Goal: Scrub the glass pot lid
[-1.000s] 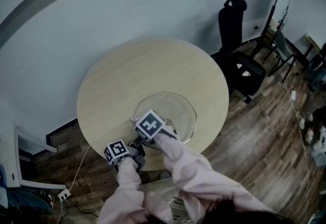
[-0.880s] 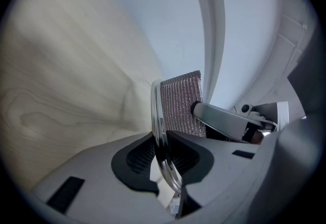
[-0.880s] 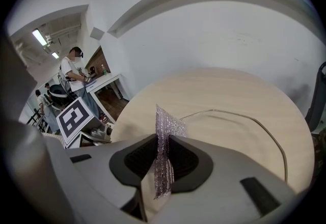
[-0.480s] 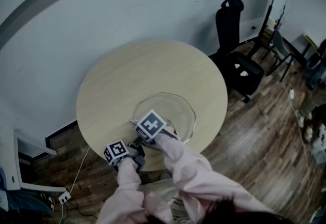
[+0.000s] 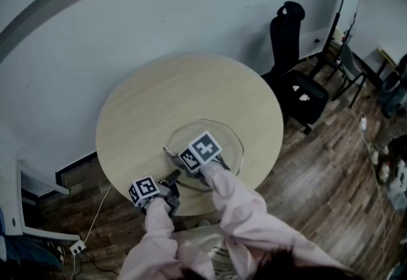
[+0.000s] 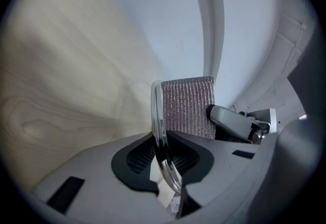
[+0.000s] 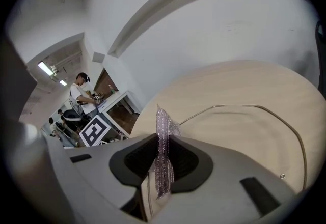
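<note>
The glass pot lid (image 5: 224, 142) lies on the round wooden table (image 5: 178, 94), near its front edge. My left gripper (image 5: 169, 178) is shut on the lid's metal rim (image 6: 159, 131), which stands edge-on between the pads. My right gripper (image 5: 192, 164) hovers over the near left part of the lid, tilted downward. It is shut on a silvery mesh scrub cloth (image 7: 164, 139) that sticks out past the jaws toward the glass (image 7: 239, 131). In the left gripper view the same cloth (image 6: 187, 107) hangs right behind the rim, with the right gripper's body (image 6: 235, 123) beside it.
A black office chair (image 5: 296, 75) stands right of the table on the wood floor. A pale wall curves behind the table. A cable and plug (image 5: 79, 245) lie on the floor at lower left. A person sits at a desk (image 7: 81, 90) far off.
My right gripper has rolled and shifted slightly right over the lid, so its marker cube shows a different face. The left gripper and the lid have stayed put.
</note>
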`<state>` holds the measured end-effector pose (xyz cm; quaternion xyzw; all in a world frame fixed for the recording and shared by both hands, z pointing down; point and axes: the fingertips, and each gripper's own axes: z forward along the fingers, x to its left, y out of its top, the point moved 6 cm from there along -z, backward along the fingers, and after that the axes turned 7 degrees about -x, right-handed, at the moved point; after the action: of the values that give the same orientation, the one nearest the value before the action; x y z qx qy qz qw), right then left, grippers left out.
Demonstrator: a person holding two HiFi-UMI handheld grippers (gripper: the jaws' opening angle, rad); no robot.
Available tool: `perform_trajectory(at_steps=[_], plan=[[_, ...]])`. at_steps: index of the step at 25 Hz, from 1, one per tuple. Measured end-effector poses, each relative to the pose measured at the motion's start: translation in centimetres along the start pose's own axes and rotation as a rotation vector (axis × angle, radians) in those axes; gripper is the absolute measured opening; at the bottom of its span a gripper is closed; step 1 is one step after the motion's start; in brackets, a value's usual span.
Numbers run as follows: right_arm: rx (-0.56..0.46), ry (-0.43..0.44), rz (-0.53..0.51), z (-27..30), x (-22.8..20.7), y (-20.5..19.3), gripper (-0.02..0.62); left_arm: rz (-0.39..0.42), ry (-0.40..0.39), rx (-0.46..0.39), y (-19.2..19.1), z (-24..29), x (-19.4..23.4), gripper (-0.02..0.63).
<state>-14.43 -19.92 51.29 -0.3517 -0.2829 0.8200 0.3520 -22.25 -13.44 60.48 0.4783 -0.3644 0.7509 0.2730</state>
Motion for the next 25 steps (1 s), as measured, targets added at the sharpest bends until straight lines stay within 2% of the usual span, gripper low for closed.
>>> perform_trajectory(at_steps=[9, 18, 25], plan=[[-0.074, 0.01, 0.084, -3.0, -2.1, 0.2, 0.083, 0.002, 0.008, -0.008, -0.1, -0.2, 0.0, 0.071], [-0.097, -0.099, 0.064, -7.6, -5.6, 0.6, 0.083, 0.002, 0.012, -0.016, -0.6, -0.2, 0.0, 0.069], [-0.05, -0.213, -0.011, -9.7, -7.7, 0.3, 0.083, 0.001, 0.013, -0.024, -0.7, -0.3, 0.0, 0.071]])
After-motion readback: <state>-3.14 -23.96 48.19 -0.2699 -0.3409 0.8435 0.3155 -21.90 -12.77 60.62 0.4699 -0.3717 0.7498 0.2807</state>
